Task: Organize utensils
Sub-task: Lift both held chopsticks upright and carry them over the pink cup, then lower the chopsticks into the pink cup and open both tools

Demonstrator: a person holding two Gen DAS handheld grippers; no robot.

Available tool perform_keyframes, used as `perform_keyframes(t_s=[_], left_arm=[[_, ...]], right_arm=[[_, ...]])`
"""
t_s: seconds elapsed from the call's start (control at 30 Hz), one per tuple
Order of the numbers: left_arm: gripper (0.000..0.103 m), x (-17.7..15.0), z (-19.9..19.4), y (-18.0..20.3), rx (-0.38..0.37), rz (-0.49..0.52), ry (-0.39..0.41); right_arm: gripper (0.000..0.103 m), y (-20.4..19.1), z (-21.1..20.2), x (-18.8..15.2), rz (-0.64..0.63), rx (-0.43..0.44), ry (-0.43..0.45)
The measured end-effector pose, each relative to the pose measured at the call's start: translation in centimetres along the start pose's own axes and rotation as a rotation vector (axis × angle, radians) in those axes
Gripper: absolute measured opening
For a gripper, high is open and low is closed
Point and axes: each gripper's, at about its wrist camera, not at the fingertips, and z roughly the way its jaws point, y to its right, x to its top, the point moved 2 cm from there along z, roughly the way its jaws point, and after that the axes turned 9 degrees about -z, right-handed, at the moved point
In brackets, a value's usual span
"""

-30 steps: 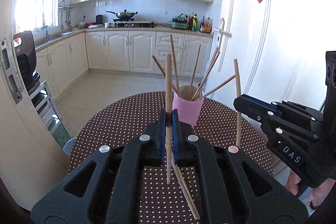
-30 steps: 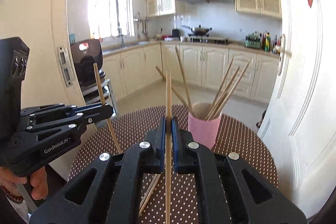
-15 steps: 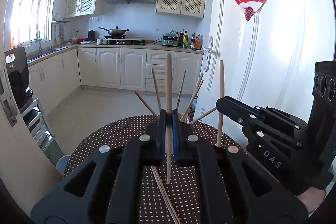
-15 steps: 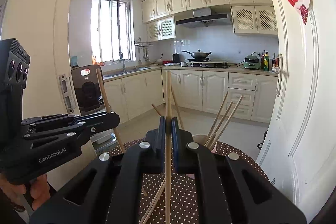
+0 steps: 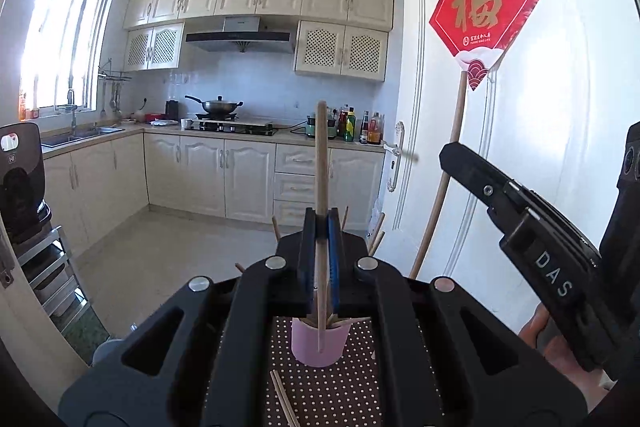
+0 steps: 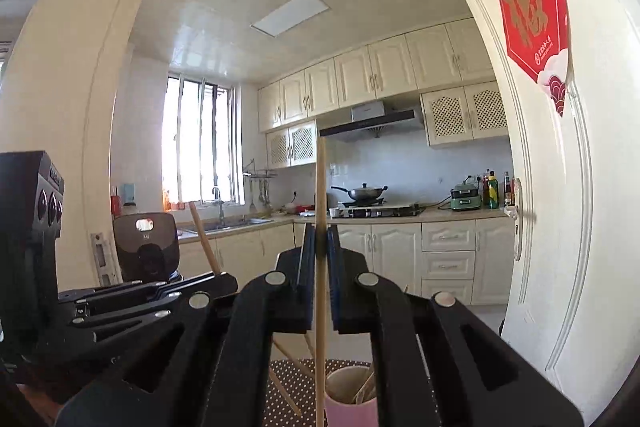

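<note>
The left gripper (image 5: 320,227) is clamped on a thin upright wooden chopstick (image 5: 321,163); its lower tip hangs over the pink cylindrical plastic cup (image 5: 318,345) at 6 o'clock. The right gripper (image 6: 319,239) pinches a second wooden chopstick (image 6: 320,187) just left of the cup. Risk: either tip striking the rim or the chopsticks already inside could tip the cup.
</note>
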Motion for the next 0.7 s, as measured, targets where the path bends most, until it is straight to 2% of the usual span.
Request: perform_keyframes(t_s=[0.3,0.7], left_arm=[[0.006,-0.2,4.4,-0.1,0.000,0.000,0.000],[0.006,-2.6,7.8,0.0,0.013,0.013,-0.023]], right_arm=[[0.005,3.7,2.4,-0.3,0.087,-0.050,0.072],[0.005,4.7,5.1,-4.0,0.070,-0.061,0.015]])
